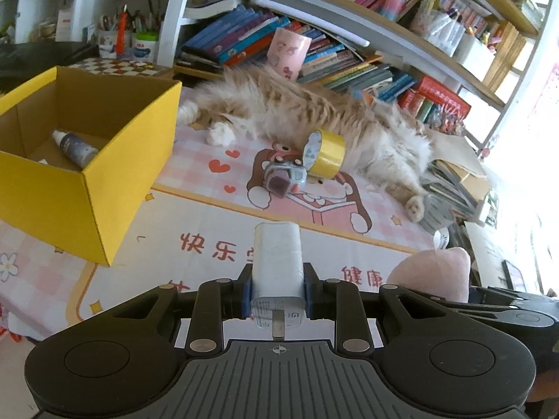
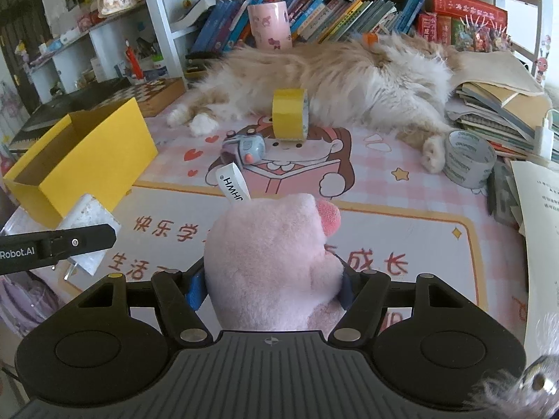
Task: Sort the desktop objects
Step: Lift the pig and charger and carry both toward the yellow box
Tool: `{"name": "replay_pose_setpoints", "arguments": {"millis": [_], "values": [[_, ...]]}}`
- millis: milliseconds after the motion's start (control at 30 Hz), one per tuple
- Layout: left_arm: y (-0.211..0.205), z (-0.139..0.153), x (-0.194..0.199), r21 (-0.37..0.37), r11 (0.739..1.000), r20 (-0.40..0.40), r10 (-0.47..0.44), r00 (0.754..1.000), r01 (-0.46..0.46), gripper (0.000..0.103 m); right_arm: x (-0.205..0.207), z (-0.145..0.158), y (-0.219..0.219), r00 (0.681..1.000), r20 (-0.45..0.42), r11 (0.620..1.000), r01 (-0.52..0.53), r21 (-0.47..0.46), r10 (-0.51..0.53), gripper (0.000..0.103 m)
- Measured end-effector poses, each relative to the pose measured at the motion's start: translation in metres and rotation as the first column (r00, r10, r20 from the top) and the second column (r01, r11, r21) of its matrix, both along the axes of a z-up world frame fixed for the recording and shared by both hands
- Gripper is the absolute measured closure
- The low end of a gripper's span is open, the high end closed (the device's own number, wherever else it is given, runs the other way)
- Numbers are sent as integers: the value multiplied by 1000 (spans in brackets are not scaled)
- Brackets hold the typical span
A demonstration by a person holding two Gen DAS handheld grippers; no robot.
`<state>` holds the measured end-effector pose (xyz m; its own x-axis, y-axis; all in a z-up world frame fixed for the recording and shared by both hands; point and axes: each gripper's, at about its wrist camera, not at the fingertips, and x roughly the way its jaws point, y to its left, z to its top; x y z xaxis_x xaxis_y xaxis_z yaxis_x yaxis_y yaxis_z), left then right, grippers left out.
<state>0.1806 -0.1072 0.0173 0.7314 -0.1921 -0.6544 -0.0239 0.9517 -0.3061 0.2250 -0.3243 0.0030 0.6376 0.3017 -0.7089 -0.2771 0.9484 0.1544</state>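
Observation:
My left gripper [image 1: 277, 296] is shut on a white charger plug [image 1: 277, 258] and holds it above the pink desk mat; the plug also shows in the right wrist view [image 2: 89, 234]. My right gripper [image 2: 270, 286] is shut on a pink plush toy [image 2: 276, 262], which shows at the right in the left wrist view [image 1: 431, 272]. The open yellow box [image 1: 87, 181] stands at the left and holds a small dark bottle [image 1: 75, 148]. A yellow tape roll [image 1: 325, 153] and a small grey toy [image 1: 284, 176] lie mid-mat by the cat.
A fluffy orange-white cat [image 2: 349, 80] lies across the back of the desk. A grey tape roll [image 2: 470, 162] sits at the right by stacked books [image 2: 496, 111]. A pink cup [image 2: 270, 26] and bookshelves stand behind. A chessboard [image 2: 157, 89] lies back left.

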Motion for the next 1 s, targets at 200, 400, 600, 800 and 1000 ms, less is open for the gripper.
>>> {"name": "replay_pose_setpoints", "arguments": {"millis": [200,400,600,800,1000], "values": [[16,2,-18,21,999,11,-24,1000,24,78,-18,1,23,1000,-2,1000,-6,-17,6,38],[33,0,-39,30,999,4,-40,999,40,78,-34,3,44,1000,15,1000,-5,-28,5,38],[53,-2,-64,40,999,-1,-28,1000,28,78,-50,1,68,1000,-5,999,-23,-49,23,38],[71,-3,-78,40,998,-10,-40,999,40,78,-69,4,84,1000,5,999,-5,-51,5,38],[84,-1,-91,42,996,-2,-73,997,73,78,-87,5,102,1000,6,998,-1,-56,1,38]]}}
